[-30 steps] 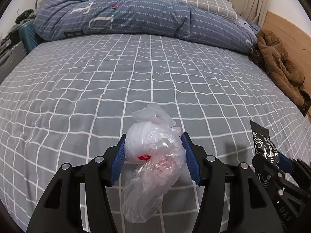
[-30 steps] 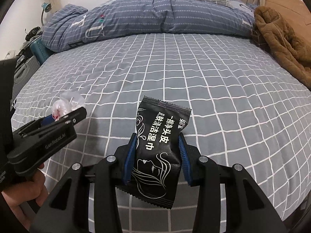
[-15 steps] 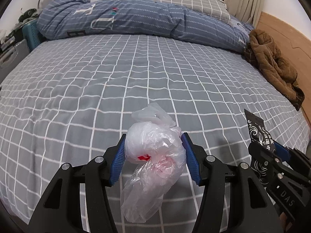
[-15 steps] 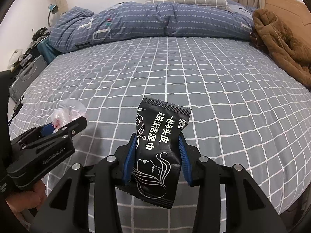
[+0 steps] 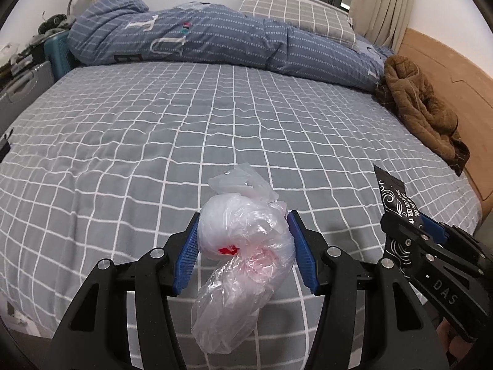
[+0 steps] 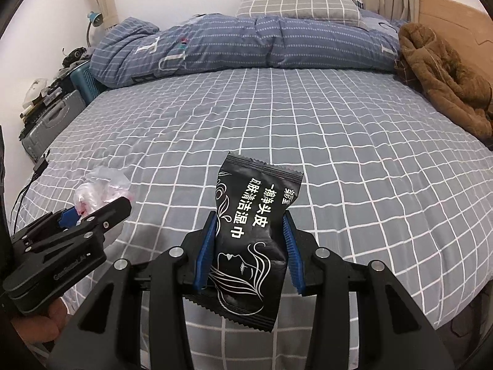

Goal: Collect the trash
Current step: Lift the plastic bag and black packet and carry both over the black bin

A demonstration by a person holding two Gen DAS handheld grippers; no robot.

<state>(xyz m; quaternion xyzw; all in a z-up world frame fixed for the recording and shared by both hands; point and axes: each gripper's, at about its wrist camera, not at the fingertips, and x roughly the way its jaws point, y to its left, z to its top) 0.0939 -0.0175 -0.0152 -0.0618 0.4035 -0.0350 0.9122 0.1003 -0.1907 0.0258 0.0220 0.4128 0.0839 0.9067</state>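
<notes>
We have both tongs angled down over the near edge of the bed (image 5: pixel 215 117). Left tongs (image 5: pixel 243 254) clamp the crumpled plastic bag (image 5: pixel 243 259); right tongs (image 6: pixel 248 252) clamp the black wipe packet (image 6: pixel 249 231), side by side, clear of the sheet.

Left hand-held gripper (image 5: pixel 243 251): matte black frame, two forked arms fanning toward camera, silver round screw heads showing at joints. Blue ribbed pads (image 5: pixel 185 254) lining inner faces of fingers. Same gripper showing from side in right wrist view (image 6: pixel 92 212), pale lettering running along black body, small screws dotting it.

Right hand-held gripper (image 6: pixel 248 251): matching black frame, silver screws, blue ribbed pads (image 6: pixel 291 254). In left wrist view (image 5: pixel 409 231), white letters "DAS" showing on body. Person's hand (image 6: pixel 46 317) peeking out under left gripper's grip.
</notes>
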